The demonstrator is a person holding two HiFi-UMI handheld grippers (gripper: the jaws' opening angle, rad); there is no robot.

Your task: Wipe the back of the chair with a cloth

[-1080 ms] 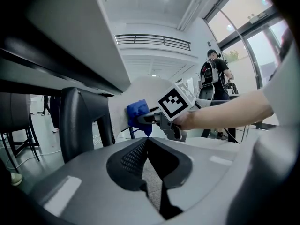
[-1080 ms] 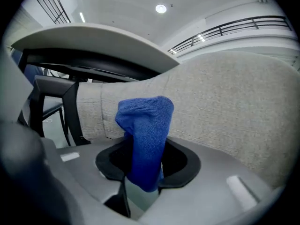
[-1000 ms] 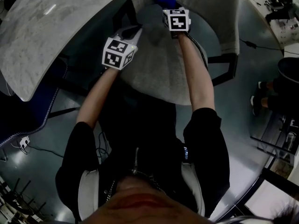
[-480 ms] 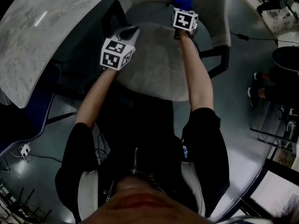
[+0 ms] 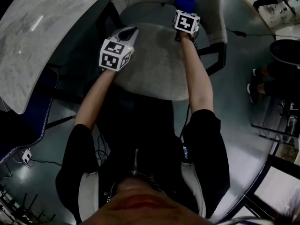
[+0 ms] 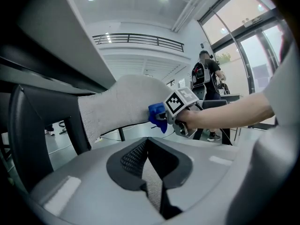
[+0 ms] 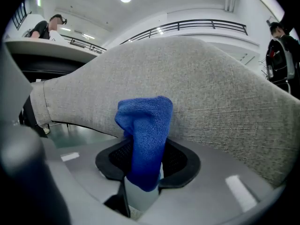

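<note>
The right gripper (image 7: pixel 140 184) is clamped on a blue cloth (image 7: pixel 143 144). The cloth stands lengthwise straight out of the jaws, its bunched, folded top pointing into the grey fabric chair back (image 7: pixel 211 88) and touching it. The left gripper (image 6: pixel 154 186) is closed on nothing, over the seat's (image 5: pixel 154 69) left edge.

No readable text, numbers or brands anywhere. Only black-white square marker patterns on left cube (image 5: pixel 114 54) at 11 o'clock, right cube (image 5: pixel 186 22) at 1 o'clock.
</note>
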